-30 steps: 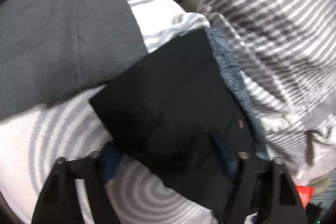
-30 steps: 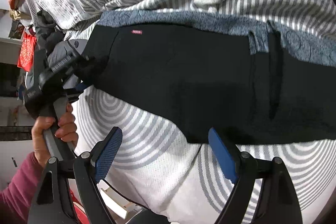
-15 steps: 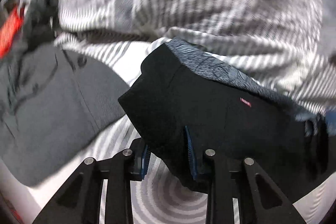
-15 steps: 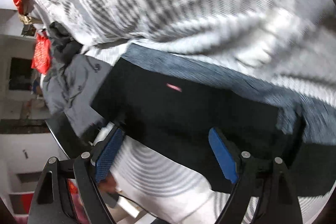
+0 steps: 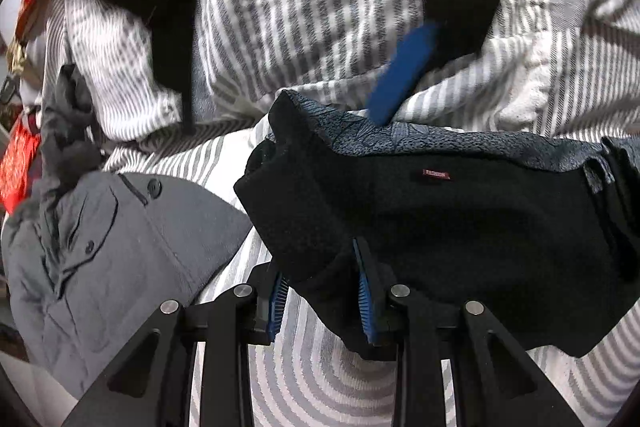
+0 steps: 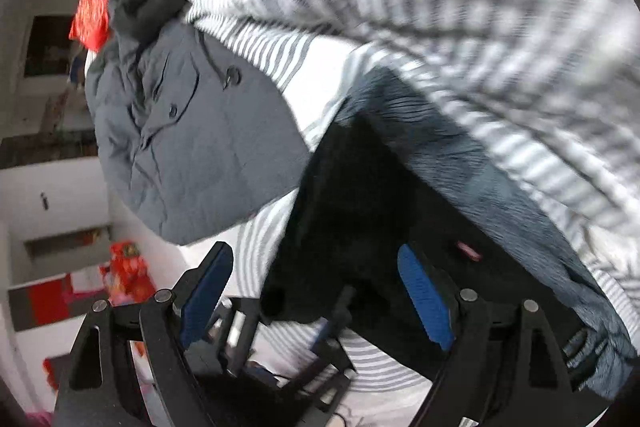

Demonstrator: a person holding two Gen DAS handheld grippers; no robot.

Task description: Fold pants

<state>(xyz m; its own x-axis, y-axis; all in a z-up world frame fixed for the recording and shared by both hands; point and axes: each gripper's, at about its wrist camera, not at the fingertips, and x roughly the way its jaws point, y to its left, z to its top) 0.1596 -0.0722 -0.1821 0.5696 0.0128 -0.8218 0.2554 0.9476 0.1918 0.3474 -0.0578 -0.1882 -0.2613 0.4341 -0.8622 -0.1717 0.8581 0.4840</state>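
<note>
— Left wrist view: what's clamped?
— The left gripper [image 5: 322,291] has its ribbed blue pads pinched on a corner of the black pants [image 5: 460,239], fuzzy with a patterned blue lining, lying on the striped bedsheet [image 5: 320,379].
— And the right gripper [image 6: 316,291]?
— Jaws spread wide over the pants' edge, beside a smooth grey jacket [image 6: 200,147].

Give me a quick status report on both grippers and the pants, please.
Left gripper shut on black pants, edge bunched. Right gripper open over pants. Grey jacket lies beside, touching the pants' edge.
</note>
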